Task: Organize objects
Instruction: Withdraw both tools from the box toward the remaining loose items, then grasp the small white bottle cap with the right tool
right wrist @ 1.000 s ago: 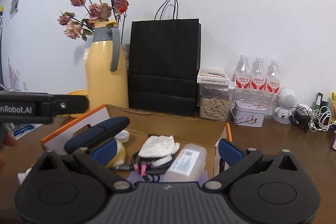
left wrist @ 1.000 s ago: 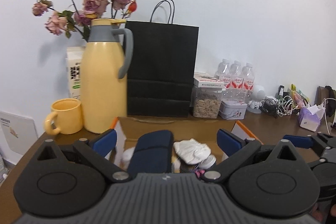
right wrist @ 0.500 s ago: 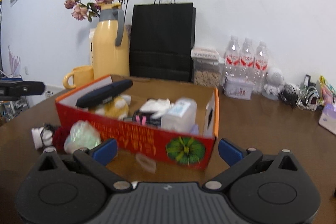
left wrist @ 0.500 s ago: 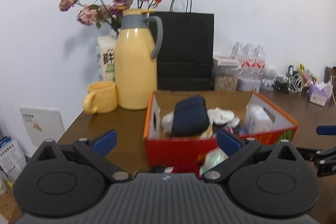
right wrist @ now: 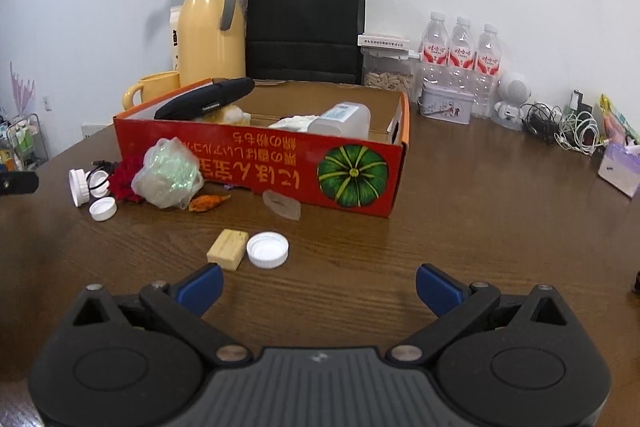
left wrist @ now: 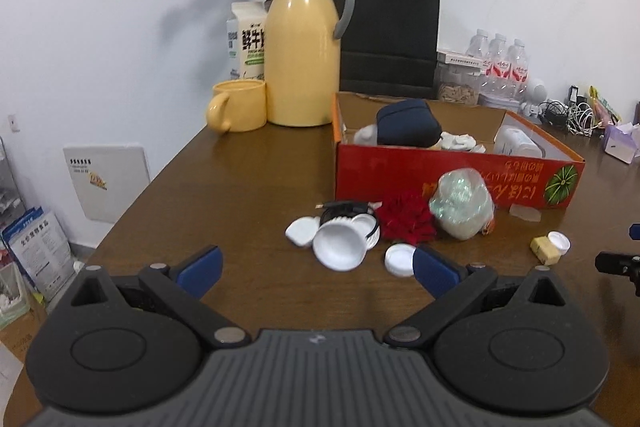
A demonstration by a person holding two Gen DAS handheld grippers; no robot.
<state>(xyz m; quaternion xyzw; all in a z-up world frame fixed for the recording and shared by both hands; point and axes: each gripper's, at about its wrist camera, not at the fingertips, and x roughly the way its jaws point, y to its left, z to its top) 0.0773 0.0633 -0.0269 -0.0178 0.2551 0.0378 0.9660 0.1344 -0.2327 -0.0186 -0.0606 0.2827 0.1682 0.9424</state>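
Observation:
A red cardboard box (left wrist: 456, 175) (right wrist: 260, 167) sits on the brown table and holds a dark blue case (left wrist: 408, 123), a white bottle (right wrist: 340, 119) and crumpled white items. In front of it lie white lids (left wrist: 340, 249), a black cable, a red flower (left wrist: 408, 221), a clear plastic bag (left wrist: 462, 205) (right wrist: 168, 175), an orange scrap (right wrist: 208, 203), a tan block (right wrist: 227, 249) and a white cap (right wrist: 267, 249). My left gripper (left wrist: 316, 269) is open and empty, short of the lids. My right gripper (right wrist: 318, 287) is open and empty, just short of the block and cap.
At the back stand a yellow jug (left wrist: 306, 43) with dried roses, a yellow mug (left wrist: 238, 105), a milk carton, a black paper bag (right wrist: 306, 19), a seed jar, several water bottles (right wrist: 460, 55), a tin, cables (right wrist: 568, 129) and a tissue pack.
Both grippers have pulled back and away from over the box toward the near side of the table; the loose items in front of the box have come into view. Both stay open and empty.

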